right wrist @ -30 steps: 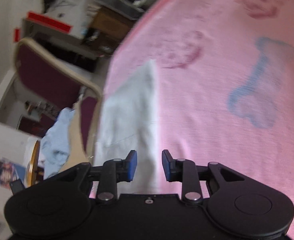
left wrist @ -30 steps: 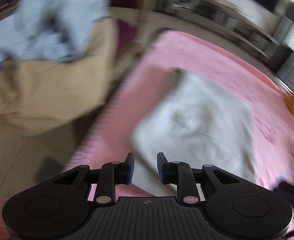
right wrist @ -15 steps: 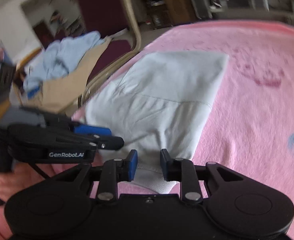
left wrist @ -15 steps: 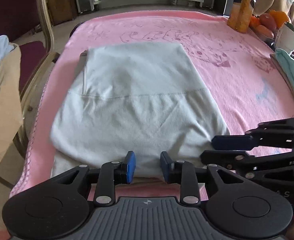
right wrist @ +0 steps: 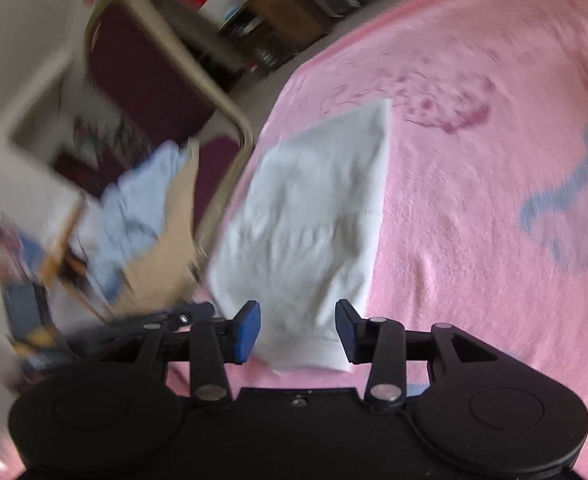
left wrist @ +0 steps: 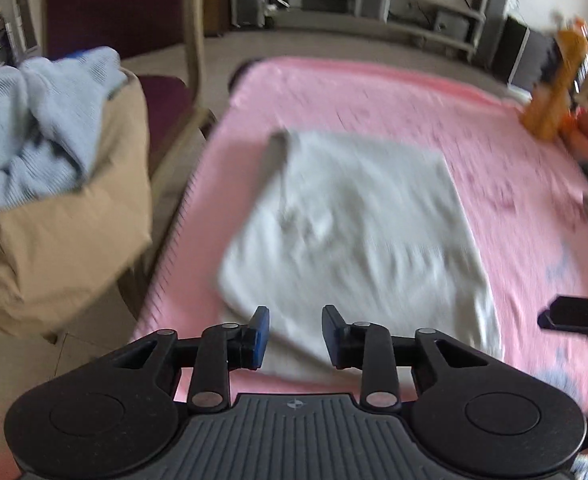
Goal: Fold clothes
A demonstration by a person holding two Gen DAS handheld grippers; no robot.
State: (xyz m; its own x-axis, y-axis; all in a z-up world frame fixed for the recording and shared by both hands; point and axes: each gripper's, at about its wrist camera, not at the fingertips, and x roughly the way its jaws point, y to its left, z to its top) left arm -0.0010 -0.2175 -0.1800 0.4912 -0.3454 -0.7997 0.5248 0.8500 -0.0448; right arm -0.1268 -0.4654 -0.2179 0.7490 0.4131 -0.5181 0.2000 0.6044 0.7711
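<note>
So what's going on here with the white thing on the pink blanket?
A person is folding clothes with two hand-held grippers. A white garment lies folded flat on the pink blanket. The left hand-held gripper and right hand-held gripper are both open at its near edge, gripping nothing. More clothes sit piled on a chair beside the table.

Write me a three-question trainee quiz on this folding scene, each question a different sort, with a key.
1. True or false: the left gripper is shut on the white garment.
2. Multiple choice: the white garment lies on A) a bare wooden floor, B) the pink blanket, C) the chair seat.
3. Fill in: the blue clothes sit piled on a ____-coloured cloth.

Key: 1 false, its jaws stand apart with nothing between them; 2 B; 3 tan.
</note>
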